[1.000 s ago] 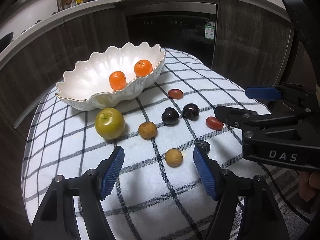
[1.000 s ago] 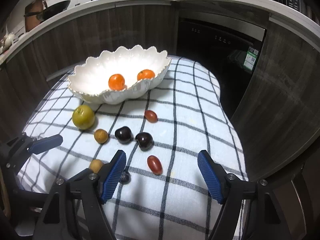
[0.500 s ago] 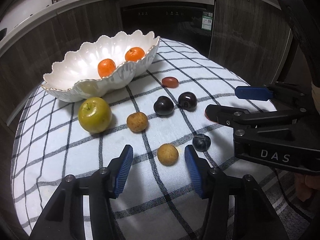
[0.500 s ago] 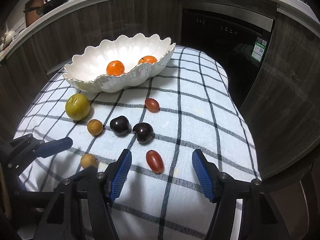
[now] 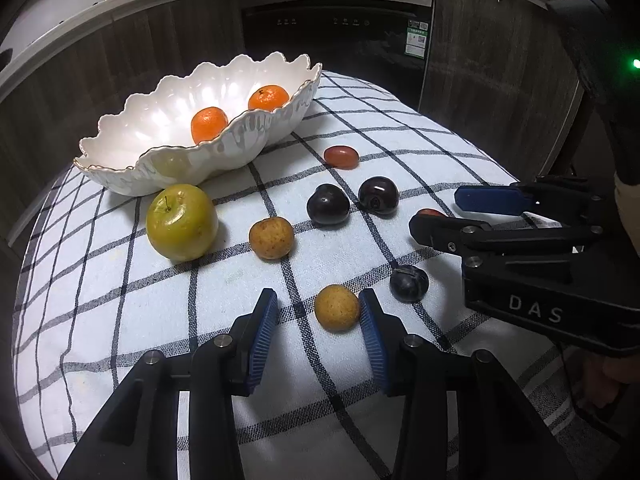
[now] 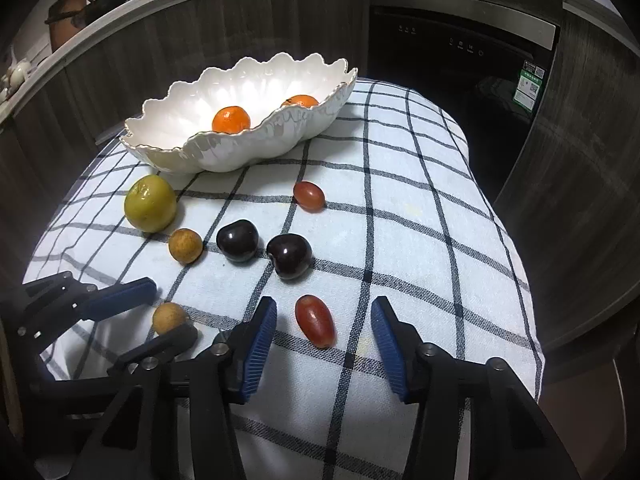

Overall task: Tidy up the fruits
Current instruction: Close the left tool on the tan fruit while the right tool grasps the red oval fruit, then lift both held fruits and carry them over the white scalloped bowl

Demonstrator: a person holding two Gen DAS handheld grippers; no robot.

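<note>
Left gripper [image 5: 318, 320] jaws closing, spread round tan fruit [image 5: 337, 307] — right pad touching | my right gripper [image 6: 324, 326] closing, spread either side of red grape [image 6: 315, 321] — no contact | bowl [image 5: 132, 176] beyond on checked cloth [image 5: 120, 300]

White letters "DAS" stand on the black body of the right gripper [image 5: 440, 216], beside the dark fruit [image 5: 409, 283].

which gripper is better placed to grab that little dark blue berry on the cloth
Left. The berry lies just right of the left gripper, whose open jaws straddle a tan fruit. The right gripper straddles a red grape.
</note>
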